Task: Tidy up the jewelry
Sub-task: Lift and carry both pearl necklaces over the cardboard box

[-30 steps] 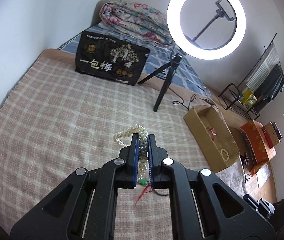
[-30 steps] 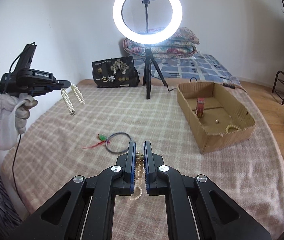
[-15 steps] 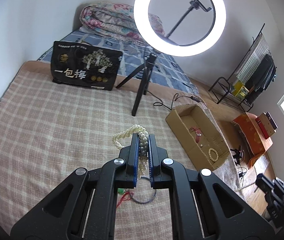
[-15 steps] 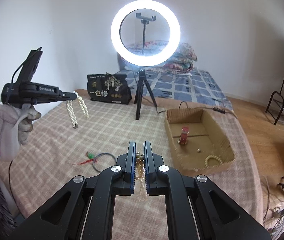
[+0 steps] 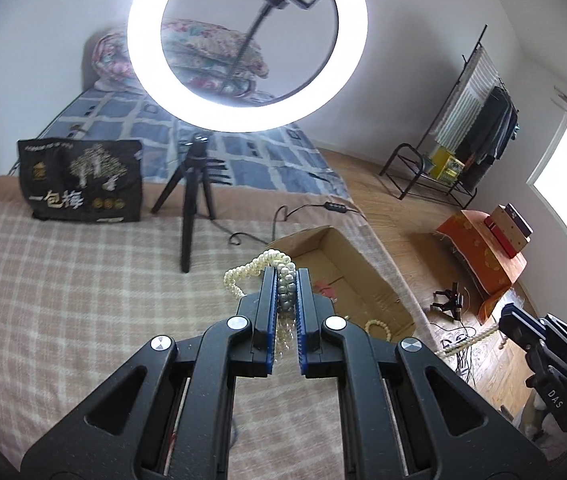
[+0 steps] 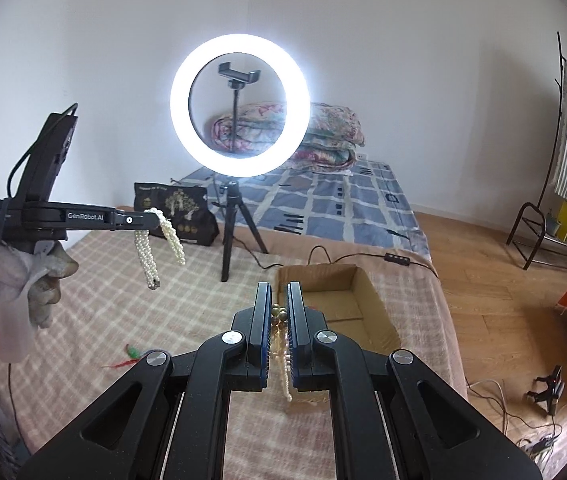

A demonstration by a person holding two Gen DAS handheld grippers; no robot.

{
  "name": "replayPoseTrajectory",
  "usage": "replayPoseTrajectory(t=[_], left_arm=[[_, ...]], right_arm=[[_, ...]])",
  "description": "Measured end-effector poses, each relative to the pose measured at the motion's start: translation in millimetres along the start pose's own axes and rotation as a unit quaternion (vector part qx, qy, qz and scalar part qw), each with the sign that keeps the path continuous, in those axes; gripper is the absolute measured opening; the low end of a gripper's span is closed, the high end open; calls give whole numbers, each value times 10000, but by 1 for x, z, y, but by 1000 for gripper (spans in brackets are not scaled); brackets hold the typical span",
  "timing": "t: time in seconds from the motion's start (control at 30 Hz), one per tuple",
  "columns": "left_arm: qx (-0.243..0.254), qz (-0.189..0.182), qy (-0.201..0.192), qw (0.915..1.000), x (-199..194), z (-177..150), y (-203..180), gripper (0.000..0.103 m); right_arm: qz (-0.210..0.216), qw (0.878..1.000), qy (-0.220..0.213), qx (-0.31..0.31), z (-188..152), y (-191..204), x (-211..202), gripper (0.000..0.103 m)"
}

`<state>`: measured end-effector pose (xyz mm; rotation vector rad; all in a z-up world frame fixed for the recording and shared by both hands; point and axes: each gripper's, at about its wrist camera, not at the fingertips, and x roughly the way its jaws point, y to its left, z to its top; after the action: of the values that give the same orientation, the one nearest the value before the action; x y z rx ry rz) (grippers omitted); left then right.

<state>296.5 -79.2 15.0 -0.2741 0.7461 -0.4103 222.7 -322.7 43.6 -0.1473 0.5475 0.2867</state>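
My left gripper (image 5: 286,276) is shut on a white pearl necklace (image 5: 255,267), held high above the checked blanket; it shows in the right wrist view (image 6: 155,216) with the pearls (image 6: 145,254) hanging down in loops. My right gripper (image 6: 278,292) is shut on a gold bead chain (image 6: 279,314) that dangles between its fingers, just in front of the open cardboard box (image 6: 367,304). The box (image 5: 363,268) holds a pearl bracelet (image 5: 377,326) and a small red piece (image 5: 325,290). The right gripper's body (image 5: 539,344) shows at the far right with its chain trailing.
A ring light on a black tripod (image 6: 239,128) stands on the blanket behind the box, with its cable (image 6: 347,258) running right. A black printed bag (image 6: 175,212) leans at the back. A green and red ornament (image 6: 131,354) lies on the blanket at left.
Both grippers have risen and swung right toward the box, each still holding its jewellery. The dark ring and ornament on the blanket have dropped out from under the left gripper's view.
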Motion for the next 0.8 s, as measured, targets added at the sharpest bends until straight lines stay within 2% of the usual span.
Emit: replayPoseTrajectory(t=[0.33,0.57,0.8], left_arm=[[210,-262,263,9991,70,16,-58,6],[400,-249,451,9979,121,18,-91,6],[491,-206,587,9969,161,19,-107,6]], right_arm=[[-139,9993,328,146,6,-43,34,6],[-5,9966,756,332,-1,-70,58,6],[91,9920,1121,569,-10,-94,78,6]])
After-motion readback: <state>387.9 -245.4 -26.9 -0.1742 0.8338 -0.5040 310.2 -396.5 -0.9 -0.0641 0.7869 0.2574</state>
